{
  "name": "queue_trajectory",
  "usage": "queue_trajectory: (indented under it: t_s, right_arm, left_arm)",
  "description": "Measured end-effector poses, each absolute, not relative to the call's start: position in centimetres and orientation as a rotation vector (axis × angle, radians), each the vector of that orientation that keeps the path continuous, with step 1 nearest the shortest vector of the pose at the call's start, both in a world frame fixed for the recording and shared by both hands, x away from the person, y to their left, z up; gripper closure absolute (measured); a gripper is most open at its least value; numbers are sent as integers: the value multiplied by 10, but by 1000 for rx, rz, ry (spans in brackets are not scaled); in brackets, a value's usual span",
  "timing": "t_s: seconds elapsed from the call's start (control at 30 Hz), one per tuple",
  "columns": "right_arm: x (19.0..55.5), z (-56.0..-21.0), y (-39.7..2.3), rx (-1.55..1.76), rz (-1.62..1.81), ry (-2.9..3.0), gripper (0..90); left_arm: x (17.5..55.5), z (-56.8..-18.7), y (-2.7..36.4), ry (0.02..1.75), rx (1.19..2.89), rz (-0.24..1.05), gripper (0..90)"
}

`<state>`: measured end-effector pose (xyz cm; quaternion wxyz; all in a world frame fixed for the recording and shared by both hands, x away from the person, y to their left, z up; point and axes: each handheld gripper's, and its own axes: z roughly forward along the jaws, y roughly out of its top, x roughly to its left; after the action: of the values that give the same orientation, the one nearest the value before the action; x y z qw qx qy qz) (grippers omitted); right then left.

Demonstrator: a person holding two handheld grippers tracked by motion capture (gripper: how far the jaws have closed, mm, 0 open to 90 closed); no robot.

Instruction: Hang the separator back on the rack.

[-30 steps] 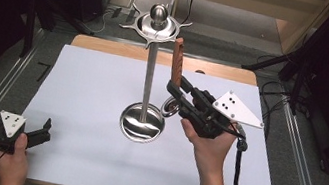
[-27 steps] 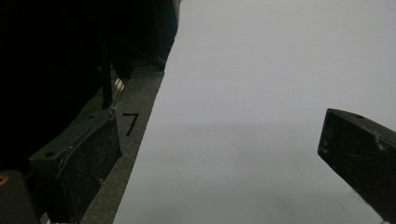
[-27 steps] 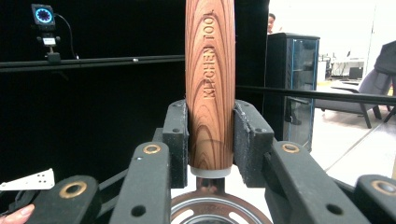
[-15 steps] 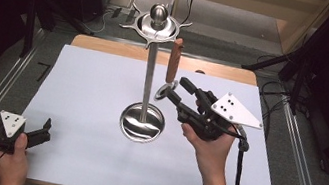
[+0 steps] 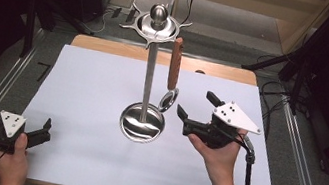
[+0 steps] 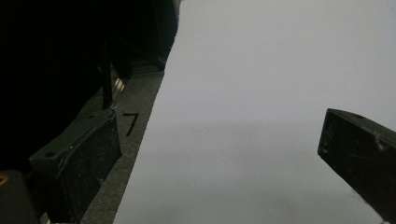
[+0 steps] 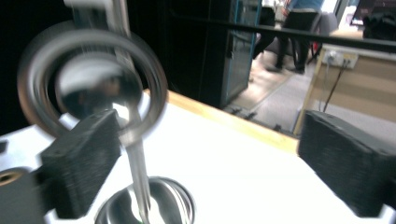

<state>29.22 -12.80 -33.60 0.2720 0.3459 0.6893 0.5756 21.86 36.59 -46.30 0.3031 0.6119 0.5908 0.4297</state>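
A tall shiny stand (image 5: 147, 87) is in the middle of the white sheet (image 5: 91, 95) on my table (image 5: 109, 47). It has a round dish foot (image 5: 142, 123) at the bottom, a thin pole, and a star-shaped top with little hooks (image 5: 156, 22). A spoon tool with a brown handle (image 5: 175, 64) hangs from one hook. Its round shiny head (image 5: 168, 100) hangs just above the foot, on the side near my right gripper (image 5: 194, 112).

The stand is the one big thing in the way. It sits between my two hands, closer to my right one. In my right gripper view the round head (image 7: 93, 88) looks big and blurry, just past my left pad (image 7: 81, 163), and the pole and foot are behind it.

There is lots of open room on the sheet. The whole left half is bare, and so is the front part near me. My left gripper (image 5: 44, 131) is low at the front left corner, close to the sheet's edge. Past that edge is grey floor with a black mark (image 6: 130, 123) on it. Dark things stand around the table.

My right jaws have just been opening. Now they are spread wide, with nothing pinched between them. My left jaws are spread wide too, with only the sheet under them
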Motion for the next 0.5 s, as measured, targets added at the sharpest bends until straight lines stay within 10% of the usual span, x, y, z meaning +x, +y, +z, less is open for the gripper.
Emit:
queue_trajectory:
  t_s: [0.5]
  right_arm:
    - [295,-395,-172,1095,1408,1903,0]
  left_arm:
    - [218,-463,365,1562,1628,1144,3]
